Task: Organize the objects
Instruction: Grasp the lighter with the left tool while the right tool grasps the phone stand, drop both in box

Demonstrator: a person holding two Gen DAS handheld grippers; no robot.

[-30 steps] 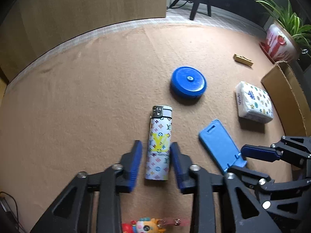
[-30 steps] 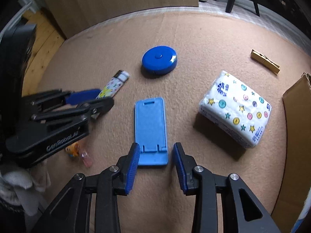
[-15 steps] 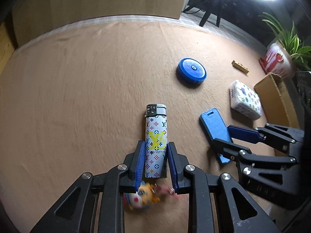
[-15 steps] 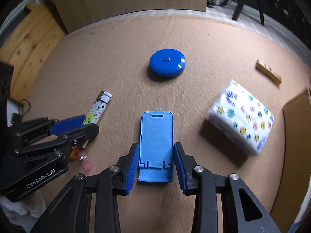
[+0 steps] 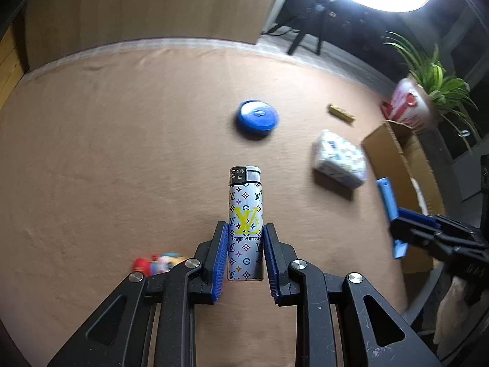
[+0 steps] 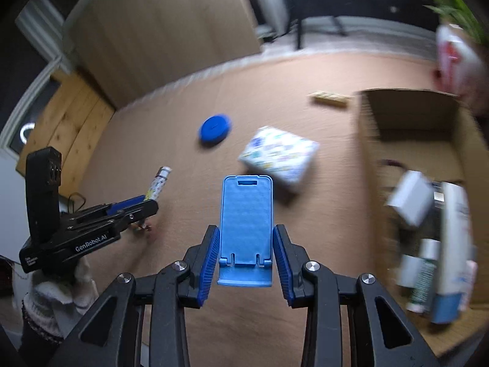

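Observation:
My left gripper (image 5: 245, 240) is shut on a white patterned lighter (image 5: 245, 205), held clear above the tan mat (image 5: 122, 153) with its metal head pointing away. My right gripper (image 6: 246, 244) is shut on a light-blue phone stand (image 6: 246, 211), also lifted off the mat. In the right wrist view the left gripper (image 6: 146, 203) shows at the left with the lighter (image 6: 157, 183) sticking out. In the left wrist view the right gripper (image 5: 403, 223) with the stand (image 5: 387, 195) hangs beside the open cardboard box (image 5: 397, 150).
On the mat lie a blue round disc (image 6: 215, 128), a patterned tissue pack (image 6: 278, 153), a wooden clothespin (image 6: 328, 98) and a small toy keychain (image 5: 156, 265). The cardboard box (image 6: 412, 116) at the right holds several bottles and packs. A potted plant (image 5: 409, 107) stands behind it.
Both grippers closed on their objects and lifted them off the mat. The right one has swung right toward the box; the left one rose and drew back a little.

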